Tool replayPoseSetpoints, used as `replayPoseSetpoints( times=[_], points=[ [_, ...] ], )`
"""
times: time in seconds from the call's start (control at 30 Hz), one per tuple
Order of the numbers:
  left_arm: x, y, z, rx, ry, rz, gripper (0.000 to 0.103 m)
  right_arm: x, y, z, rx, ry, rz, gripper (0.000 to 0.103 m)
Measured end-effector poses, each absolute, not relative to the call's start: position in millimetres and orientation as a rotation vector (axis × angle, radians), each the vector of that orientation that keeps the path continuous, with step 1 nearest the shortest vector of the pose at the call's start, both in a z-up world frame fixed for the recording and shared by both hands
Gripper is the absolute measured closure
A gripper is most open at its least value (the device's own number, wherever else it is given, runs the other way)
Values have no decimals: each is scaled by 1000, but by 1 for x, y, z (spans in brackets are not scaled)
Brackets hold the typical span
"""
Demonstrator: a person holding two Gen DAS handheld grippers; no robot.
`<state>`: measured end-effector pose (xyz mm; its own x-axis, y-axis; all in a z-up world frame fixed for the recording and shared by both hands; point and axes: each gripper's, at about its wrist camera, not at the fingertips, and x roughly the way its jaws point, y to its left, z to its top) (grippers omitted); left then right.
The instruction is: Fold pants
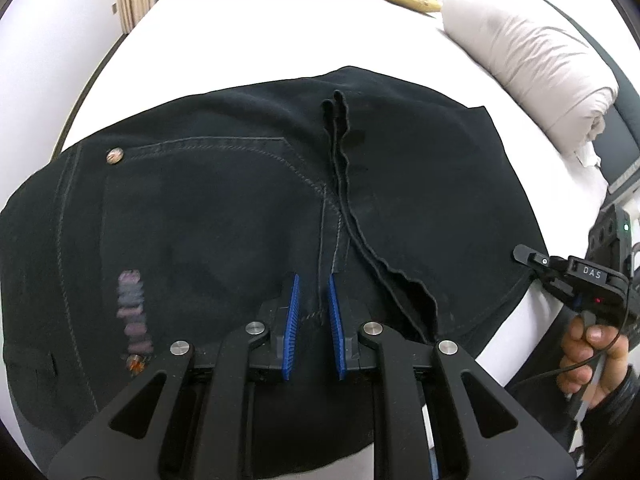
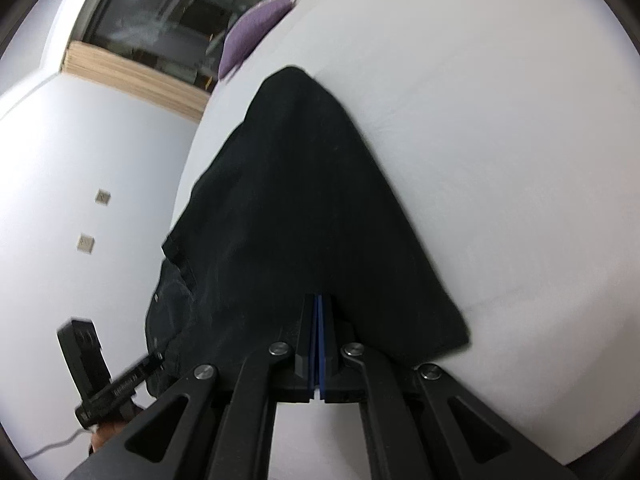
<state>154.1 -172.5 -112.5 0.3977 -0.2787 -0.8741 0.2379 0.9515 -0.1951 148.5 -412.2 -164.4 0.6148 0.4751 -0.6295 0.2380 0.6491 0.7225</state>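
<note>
Folding looks mid-way: black pants [image 1: 224, 216] lie on the white bed [image 1: 248, 28], already doubled over, and both claws sit on the near edge of the bundle.

Left claw [image 1: 314, 300]: blue pads nearly together with a stitched seam ridge between them. Looks like a pinch on that seam fabric; pad contact isn't clear in the left wrist view.

Right claw [image 2: 319, 344]: pads pressed fully together at the near edge of the cloth. Dark fabric runs up away from the tips and looks drawn toward them. Can't see whether any cloth is actually between the pads, so I can't say if it's holding anything.

My read: step in hand is carrying the near edge for the next fold. Next move needs both claws travelling together at matched height so the layers stay stacked, then a flat lay-down before release. Risk: one side slips and the fold skews.

Pants condition:
- dark denim-type cloth, grey contrast stitching, metal rivet [image 1: 115, 156] at the pocket corner
- raw hem edges run down the middle, wavy, not aligned
- faded pinkish label patch on the left side
- far end tapers to a point toward the purple cushion [image 2: 256, 28]

Rolled white duvet [image 1: 532, 68] lies well apart on the right.
</note>
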Motion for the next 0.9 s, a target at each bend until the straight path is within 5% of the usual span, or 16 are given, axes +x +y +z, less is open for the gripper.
replayPoseSetpoints(
  times=[0.1, 0.17, 0.23, 0.27, 0.37, 0.4, 0.43, 0.5, 0.83, 0.9],
  points=[
    [146, -167, -107, -51, 1108, -326, 89, 134, -397, -153, 819, 862, 100, 100],
    [138, -159, -105, -83, 1106, -328, 89, 125, -386, -143, 784, 813, 108, 71],
    [130, -148, -104, -124, 1105, -332, 89, 114, -369, -128, 727, 764, 118, 30],
    [124, -141, -103, -158, 1105, -337, 89, 110, -360, -121, 686, 756, 117, 25],
    [109, -119, -99, -260, 1098, -345, 78, 104, -341, -105, 665, 727, 203, 25],
    [104, -111, -96, -302, 1088, -345, 65, 104, -338, -100, 678, 718, 229, 25],
    [100, -102, -93, -342, 1073, -343, 39, 108, -336, -95, 692, 706, 262, 25],
    [86, -75, -84, -453, 1031, -320, 25, 122, -335, -89, 720, 691, 309, 25],
    [50, 14, -116, -892, 1066, -167, 24, 260, -335, -140, 1020, 810, 389, 26],
    [48, 19, -119, -936, 1065, -154, 24, 267, -337, -158, 1053, 848, 331, 40]
  ],
)
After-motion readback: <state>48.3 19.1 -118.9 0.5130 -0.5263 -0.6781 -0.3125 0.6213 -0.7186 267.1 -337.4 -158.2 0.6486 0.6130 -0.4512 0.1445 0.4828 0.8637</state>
